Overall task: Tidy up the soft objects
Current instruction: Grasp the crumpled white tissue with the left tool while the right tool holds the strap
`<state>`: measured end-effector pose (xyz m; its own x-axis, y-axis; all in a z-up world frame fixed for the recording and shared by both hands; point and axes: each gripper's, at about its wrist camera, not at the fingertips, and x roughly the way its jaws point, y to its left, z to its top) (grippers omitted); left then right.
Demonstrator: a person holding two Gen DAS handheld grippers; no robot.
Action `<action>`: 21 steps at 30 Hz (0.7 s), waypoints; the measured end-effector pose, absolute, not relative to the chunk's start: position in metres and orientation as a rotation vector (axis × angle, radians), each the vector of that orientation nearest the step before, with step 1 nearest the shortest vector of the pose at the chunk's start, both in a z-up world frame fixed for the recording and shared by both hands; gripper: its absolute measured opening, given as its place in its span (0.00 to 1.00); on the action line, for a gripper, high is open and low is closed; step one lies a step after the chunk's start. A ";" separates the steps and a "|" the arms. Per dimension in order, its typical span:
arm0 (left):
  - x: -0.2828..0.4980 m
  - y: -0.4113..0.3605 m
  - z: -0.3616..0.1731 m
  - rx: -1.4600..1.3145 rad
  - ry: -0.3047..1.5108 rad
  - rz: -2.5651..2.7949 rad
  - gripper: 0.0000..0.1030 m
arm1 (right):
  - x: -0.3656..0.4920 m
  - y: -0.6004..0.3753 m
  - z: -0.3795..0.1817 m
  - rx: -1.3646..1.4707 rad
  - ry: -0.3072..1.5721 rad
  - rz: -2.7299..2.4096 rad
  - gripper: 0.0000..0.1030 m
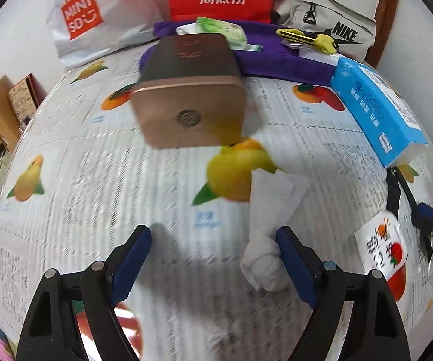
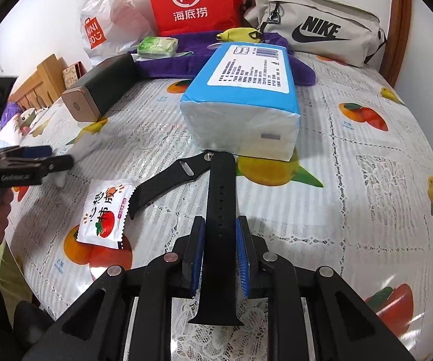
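Note:
My left gripper (image 1: 213, 240) is open above the fruit-print tablecloth (image 1: 96, 180). A knotted white cloth (image 1: 264, 258) lies just inside its right finger. My right gripper (image 2: 220, 234) is shut on a black watch strap (image 2: 221, 198) that runs forward toward the blue tissue pack (image 2: 246, 90); a second strap piece (image 2: 168, 180) joins it at a pin. A white snack sachet (image 2: 103, 213) lies left of the strap and also shows in the left wrist view (image 1: 382, 249). The left gripper shows at the left edge of the right wrist view (image 2: 36, 158).
A dark box with a gold end (image 1: 186, 90) lies ahead of the left gripper. A purple towel (image 1: 276, 60) at the back carries a green tissue packet (image 1: 222, 30) and a yellow item (image 1: 306, 37). Behind stand a red bag (image 2: 198, 3), a Miniso bag (image 1: 81, 15) and a Nike pouch (image 2: 321, 27).

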<state>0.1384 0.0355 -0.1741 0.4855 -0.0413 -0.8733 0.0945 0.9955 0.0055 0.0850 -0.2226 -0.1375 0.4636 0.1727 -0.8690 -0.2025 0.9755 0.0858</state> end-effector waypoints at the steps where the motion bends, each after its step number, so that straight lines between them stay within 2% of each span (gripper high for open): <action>1: 0.135 0.040 -0.174 0.045 1.059 -0.084 0.82 | 0.085 -0.223 -0.138 -0.024 1.063 0.231 0.20; 4: 0.129 0.045 -0.174 0.031 1.053 -0.097 0.82 | 0.089 -0.225 -0.139 -0.009 1.058 0.227 0.22; 8: 0.120 0.042 -0.175 0.062 1.037 -0.124 0.82 | 0.093 -0.221 -0.141 0.006 1.047 0.228 0.31; 13: 0.113 0.031 -0.178 0.112 1.000 -0.145 0.81 | 0.093 -0.214 -0.143 -0.037 1.017 0.212 0.31; 15: 0.111 0.028 -0.176 0.119 0.971 -0.164 0.70 | 0.093 -0.215 -0.143 -0.042 1.011 0.200 0.27; 16: 0.111 0.028 -0.175 0.117 0.964 -0.159 0.56 | 0.093 -0.216 -0.143 -0.049 1.009 0.191 0.20; 17: 0.111 0.029 -0.173 0.108 0.958 -0.153 0.44 | 0.093 -0.216 -0.142 -0.049 1.012 0.193 0.20; 18: 0.111 0.030 -0.172 0.102 0.957 -0.156 0.37 | 0.093 -0.215 -0.141 -0.055 1.014 0.194 0.20; 19: 0.112 0.031 -0.171 0.099 0.960 -0.159 0.22 | 0.092 -0.215 -0.140 -0.060 1.013 0.192 0.20; 21: 0.114 0.035 -0.169 0.065 0.979 -0.168 0.20 | 0.091 -0.214 -0.138 -0.054 1.020 0.195 0.20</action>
<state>0.1141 0.0354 -0.1688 0.5463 -0.1126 -0.8300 0.1709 0.9851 -0.0212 0.0912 -0.2144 -0.1383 0.5078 0.1361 -0.8506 -0.1866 0.9814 0.0456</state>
